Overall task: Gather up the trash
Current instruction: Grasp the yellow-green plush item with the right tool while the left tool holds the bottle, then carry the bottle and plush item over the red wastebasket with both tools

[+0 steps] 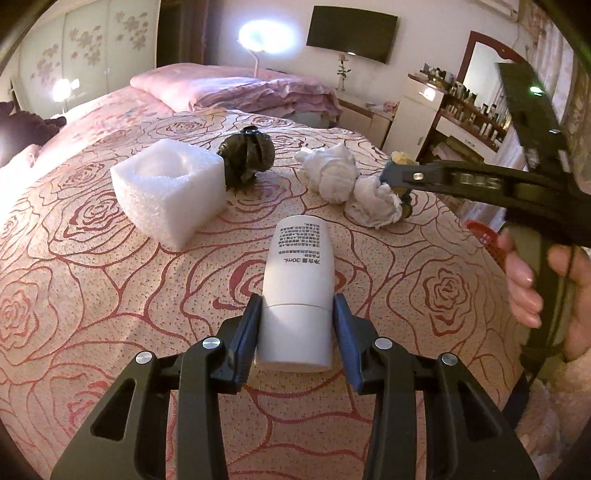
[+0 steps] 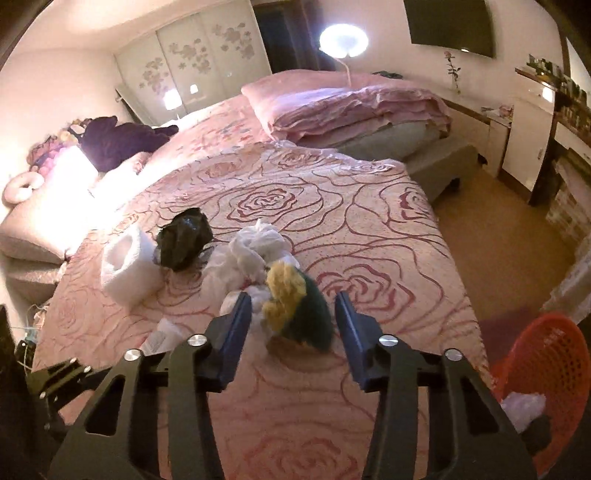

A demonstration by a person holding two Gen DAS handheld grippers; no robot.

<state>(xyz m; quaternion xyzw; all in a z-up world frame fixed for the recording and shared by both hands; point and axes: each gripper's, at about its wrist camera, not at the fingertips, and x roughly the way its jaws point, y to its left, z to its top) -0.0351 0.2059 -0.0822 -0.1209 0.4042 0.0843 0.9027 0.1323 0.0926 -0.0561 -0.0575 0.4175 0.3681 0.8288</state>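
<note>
While the left gripper (image 1: 297, 314) clamps a white bottle (image 1: 301, 280) by its lower half, both blue pads pressing its sides, the bottle lies lengthwise over the rose-patterned bedspread (image 1: 92, 295) with its printed end pointing away. Right gripper (image 2: 293, 317): jaws parted around a yellow-and-green fuzzy item (image 2: 295, 302) on the bedspread; the pads stand just clear of it on both sides, so nothing is gripped. In the left wrist view this gripper reaches in from the right, held by a hand (image 1: 535, 280), its tips at the same fuzzy item. Touching that item, on its far side: two crumpled white tissue wads (image 1: 354, 181), pressed against each other. Further left: a white foam block (image 1: 170, 188) with a hollow top, and just behind it, touching or nearly so, a crumpled dark wrapper (image 1: 245, 155). Beside the bed, at the right edge: a red mesh basket (image 2: 554, 369) on the floor, holding a pale crumpled piece (image 2: 524, 406). Beyond the trash: folded pink quilts (image 1: 240, 88) at the far end of the bed, a lit floor lamp (image 1: 264, 37), a wall-mounted screen (image 1: 351, 33), and a dresser with a mirror (image 1: 480, 74) and small bottles.
</note>
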